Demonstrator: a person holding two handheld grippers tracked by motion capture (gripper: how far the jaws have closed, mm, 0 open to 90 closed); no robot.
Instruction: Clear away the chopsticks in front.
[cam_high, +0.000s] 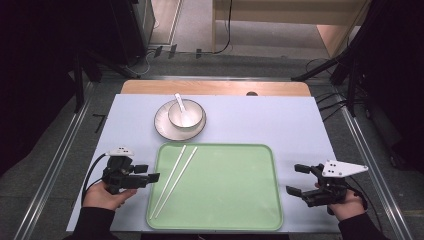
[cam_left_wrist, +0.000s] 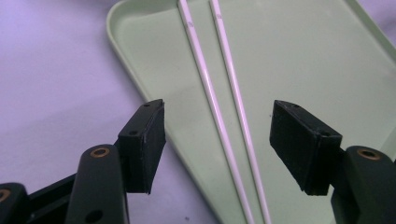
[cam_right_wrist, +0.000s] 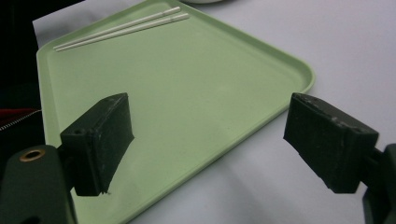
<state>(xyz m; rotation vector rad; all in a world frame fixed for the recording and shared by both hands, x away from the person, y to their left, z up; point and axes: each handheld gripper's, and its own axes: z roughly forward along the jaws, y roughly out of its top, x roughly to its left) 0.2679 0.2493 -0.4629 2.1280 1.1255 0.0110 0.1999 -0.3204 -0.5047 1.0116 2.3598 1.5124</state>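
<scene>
**Chopsticks on the tray, both grippers empty**

A pale table (cam_high: 300, 125) carried a green tray (cam_high: 235, 200) at its near middle. Beyond the tray's far left corner stood a white plate (cam_high: 162, 131) bearing a bowl (cam_high: 192, 120), with a white spoon (cam_high: 180, 105) resting in the bowl.

The left gripper (cam_high: 150, 173) sat just beside the tray's left edge, held in the person's left hand (cam_high: 102, 196), its jaws spread wide with nothing between the pads. The right gripper (cam_high: 296, 178) hung just off the tray's right edge, its jaws also parted and empty.

Two white chopsticks (cam_high: 175, 177) lay side by side on the tray's left part, slanting from the far edge towards the near left corner, close together but apart. In the left gripper view the chopsticks (cam_left_wrist: 224, 121) ran between and beyond the open jaws, untouched.
</scene>
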